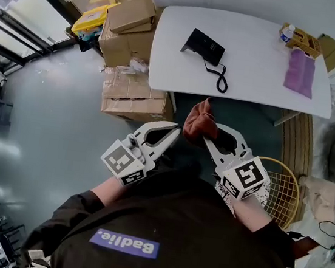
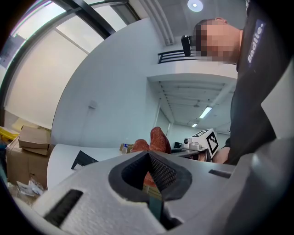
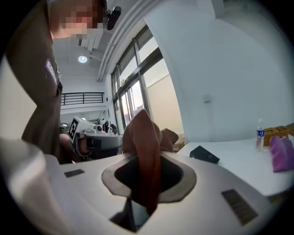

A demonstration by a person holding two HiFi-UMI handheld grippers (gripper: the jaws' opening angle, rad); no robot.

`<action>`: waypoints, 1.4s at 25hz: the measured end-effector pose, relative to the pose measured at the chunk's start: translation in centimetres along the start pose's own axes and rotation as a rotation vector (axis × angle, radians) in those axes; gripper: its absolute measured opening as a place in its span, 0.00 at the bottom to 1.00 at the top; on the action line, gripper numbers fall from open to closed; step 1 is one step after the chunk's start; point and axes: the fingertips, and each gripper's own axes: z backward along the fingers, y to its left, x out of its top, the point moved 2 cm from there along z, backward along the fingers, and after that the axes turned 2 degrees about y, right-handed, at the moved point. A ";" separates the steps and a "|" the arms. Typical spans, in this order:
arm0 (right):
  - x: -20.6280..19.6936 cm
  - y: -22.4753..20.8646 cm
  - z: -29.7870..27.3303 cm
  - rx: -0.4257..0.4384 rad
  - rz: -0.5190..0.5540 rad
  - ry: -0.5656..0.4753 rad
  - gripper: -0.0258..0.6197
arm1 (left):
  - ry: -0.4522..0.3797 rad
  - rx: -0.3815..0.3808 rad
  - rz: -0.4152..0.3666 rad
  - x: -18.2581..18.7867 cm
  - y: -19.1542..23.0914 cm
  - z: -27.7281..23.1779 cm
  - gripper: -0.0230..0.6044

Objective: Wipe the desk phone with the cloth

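The black desk phone (image 1: 204, 45) sits on the white table (image 1: 249, 73), its coiled cord (image 1: 219, 77) trailing toward the near edge. Well short of the table, my right gripper (image 1: 205, 138) is shut on a rust-brown cloth (image 1: 199, 120) that bunches up above its tips. The cloth (image 3: 146, 151) hangs through the closed jaws in the right gripper view, with the phone (image 3: 204, 154) small on the table beyond. My left gripper (image 1: 176, 130) is shut with nothing in it, just left of the cloth. In the left gripper view the cloth (image 2: 155, 141) and the phone (image 2: 83, 159) show past the jaws.
A purple cloth (image 1: 300, 72), a small box (image 1: 302, 39) and a water bottle (image 1: 286, 33) lie at the table's right end. Cardboard boxes (image 1: 128, 64) are stacked left of the table. A wire basket (image 1: 282, 191) stands on the floor at my right.
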 end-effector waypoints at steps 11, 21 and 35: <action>1.1 -3.7 -4.4 -0.065 -0.020 0.016 0.18 | -0.009 -0.062 -0.006 1.2 5.9 -2.4 0.05; 4.0 -8.6 -11.9 -0.117 -0.059 0.011 0.18 | -0.001 -0.135 -0.002 4.4 15.4 -5.8 0.05; 6.9 -15.7 -18.7 -0.200 -0.087 -0.016 0.18 | 0.012 -0.229 0.005 6.8 23.6 -10.5 0.05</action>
